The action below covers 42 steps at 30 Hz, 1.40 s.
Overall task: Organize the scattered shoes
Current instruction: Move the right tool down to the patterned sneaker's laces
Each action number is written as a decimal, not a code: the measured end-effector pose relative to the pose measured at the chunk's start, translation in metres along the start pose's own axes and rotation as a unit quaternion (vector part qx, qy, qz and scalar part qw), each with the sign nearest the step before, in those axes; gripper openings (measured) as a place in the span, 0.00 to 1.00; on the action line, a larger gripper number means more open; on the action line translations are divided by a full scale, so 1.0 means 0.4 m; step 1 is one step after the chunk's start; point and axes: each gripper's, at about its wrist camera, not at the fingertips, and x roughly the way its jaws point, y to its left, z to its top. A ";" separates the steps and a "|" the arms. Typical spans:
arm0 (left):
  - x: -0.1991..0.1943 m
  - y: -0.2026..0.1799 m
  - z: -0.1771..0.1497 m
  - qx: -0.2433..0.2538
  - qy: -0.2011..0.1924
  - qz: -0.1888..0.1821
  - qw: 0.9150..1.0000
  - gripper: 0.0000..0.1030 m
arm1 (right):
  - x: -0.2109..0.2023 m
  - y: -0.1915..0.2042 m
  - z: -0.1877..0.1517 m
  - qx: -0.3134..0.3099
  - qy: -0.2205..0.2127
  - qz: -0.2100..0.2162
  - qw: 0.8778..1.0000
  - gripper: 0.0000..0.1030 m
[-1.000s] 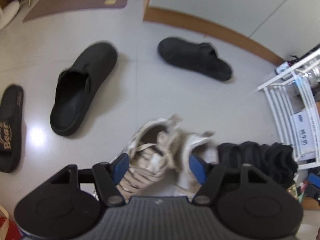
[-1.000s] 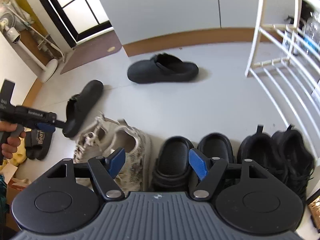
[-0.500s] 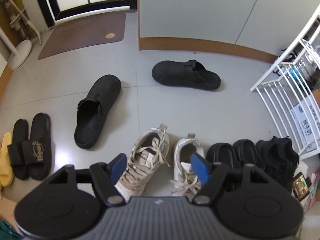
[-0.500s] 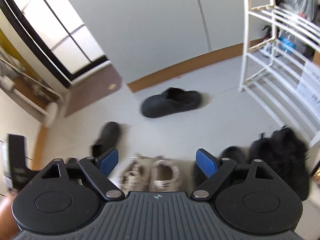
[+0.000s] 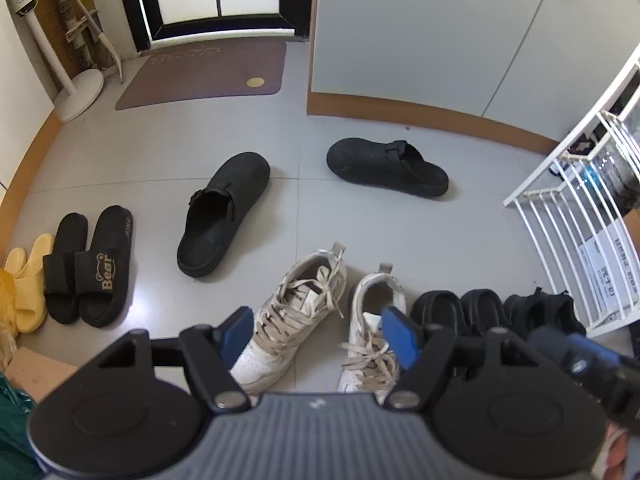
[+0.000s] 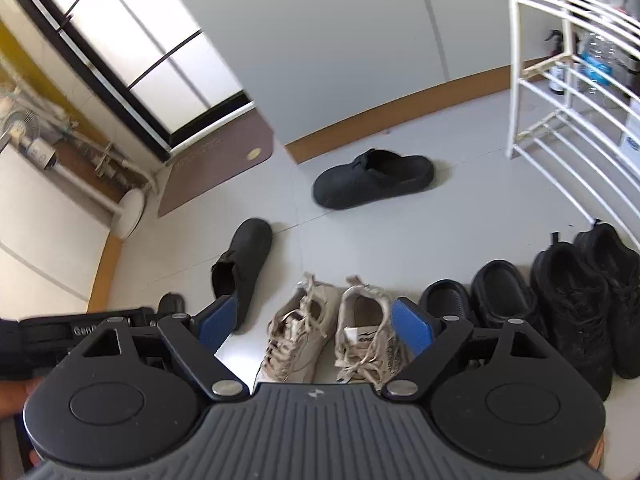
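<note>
Both grippers have lifted away from the white lace-up sneakers (image 5: 304, 312), which now sit side by side on the grey tile floor (image 5: 360, 232), leather scuffed, laces loose. Left gripper (image 5: 320, 338) and right gripper (image 6: 316, 324) hang released, holding nothing. Two matte black clogs (image 5: 224, 212) lie scattered beyond.

Two black clogs (image 5: 224, 212) (image 5: 386, 168) apart, white sneakers (image 5: 294, 312) paired upright beside black slippers (image 5: 460, 310)
</note>
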 end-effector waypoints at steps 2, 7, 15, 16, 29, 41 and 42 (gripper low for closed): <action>0.019 0.006 -0.004 -0.005 0.004 -0.010 1.000 0.71 | 0.014 0.011 -0.015 -0.016 -0.007 -0.006 1.000 0.86; 0.076 0.013 -0.007 0.013 0.004 -0.005 1.000 0.71 | 0.070 0.028 -0.062 -0.024 -0.015 0.020 0.999 0.86; 0.134 0.079 0.004 -0.026 0.006 -0.007 1.000 0.71 | 0.189 0.082 -0.111 -0.059 -0.018 0.036 0.997 0.86; 0.140 0.092 0.007 -0.042 0.006 -0.003 0.999 0.71 | 0.205 0.081 -0.116 -0.059 -0.018 0.035 0.998 0.86; 0.214 0.168 0.045 -0.076 0.053 -0.010 0.996 0.71 | 0.427 0.042 -0.167 -0.007 0.001 0.059 0.998 0.82; 0.254 0.240 0.076 -0.086 0.057 0.012 0.995 0.71 | 0.516 0.045 -0.235 0.017 -0.005 0.058 0.998 0.75; 0.266 0.248 0.072 -0.089 0.065 0.015 0.994 0.71 | 0.521 0.042 -0.240 0.017 -0.006 0.056 0.998 0.75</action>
